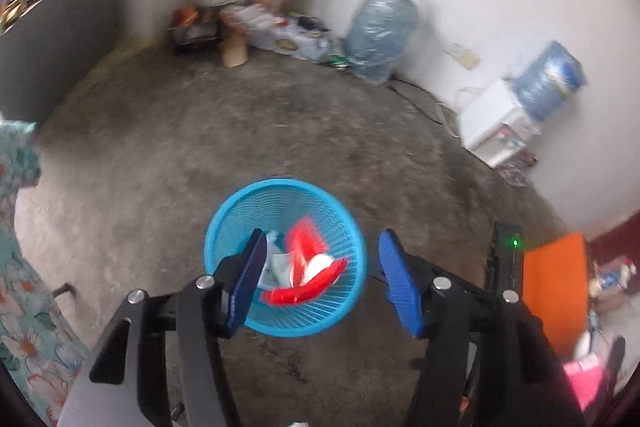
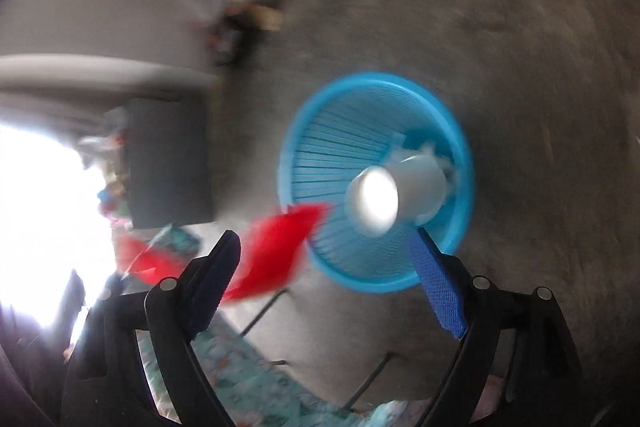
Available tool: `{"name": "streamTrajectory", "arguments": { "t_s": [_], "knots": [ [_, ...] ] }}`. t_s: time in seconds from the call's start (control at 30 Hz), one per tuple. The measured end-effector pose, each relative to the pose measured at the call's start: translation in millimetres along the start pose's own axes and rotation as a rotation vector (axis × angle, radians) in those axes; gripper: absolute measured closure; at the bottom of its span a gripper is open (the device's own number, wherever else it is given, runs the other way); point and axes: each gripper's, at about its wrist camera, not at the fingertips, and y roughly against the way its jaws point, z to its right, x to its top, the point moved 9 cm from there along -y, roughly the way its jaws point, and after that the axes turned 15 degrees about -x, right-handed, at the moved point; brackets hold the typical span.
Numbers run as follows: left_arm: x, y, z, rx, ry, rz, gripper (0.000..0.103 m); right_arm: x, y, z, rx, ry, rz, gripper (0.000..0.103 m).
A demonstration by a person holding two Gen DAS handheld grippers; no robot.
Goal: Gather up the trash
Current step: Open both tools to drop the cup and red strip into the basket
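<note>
A blue mesh waste basket [image 1: 256, 195] stands on the concrete floor. In the left wrist view a red wrapper [image 1: 308, 267] and white crumpled paper [image 1: 278, 265] lie inside it. My left gripper [image 1: 320, 247] is open and empty above the basket. In the right wrist view the basket [image 2: 320, 131] holds a white paper cup [image 2: 400, 191] and crumpled paper. A blurred red wrapper [image 2: 276, 247] is in the air at the basket's left rim, loose between my open right gripper's [image 2: 326, 237] fingers.
Two large water jugs [image 1: 380, 31], a white dispenser [image 1: 496, 127] and a pile of clutter [image 1: 256, 23] line the far wall. A floral cloth [image 1: 20, 251] hangs at left, an orange item [image 1: 556, 291] at right. A grey cabinet [image 2: 168, 163] stands left of the basket.
</note>
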Motion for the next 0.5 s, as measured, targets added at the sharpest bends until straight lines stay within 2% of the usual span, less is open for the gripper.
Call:
{"name": "streamTrajectory", "arguments": {
  "t_s": [0.07, 0.17, 0.37, 0.5],
  "knots": [
    [-4, 8, -7, -0.008, 0.046, 0.005, 0.046, -2, -3, 10, -0.009, -0.024, 0.001, 0.021],
    [-6, 34, -11, -0.016, 0.055, 0.054, 0.043, -11, 7, 9, -0.001, 0.006, 0.045, 0.021],
    [-16, 117, 14, -0.026, 0.003, 0.183, 0.04, -55, 63, -18, 0.003, 0.151, 0.195, 0.021],
    [-35, 195, 41, -0.011, -0.062, 0.285, 0.034, -100, 101, -49, 0.034, 0.3, 0.264, 0.016]
  ]
}}
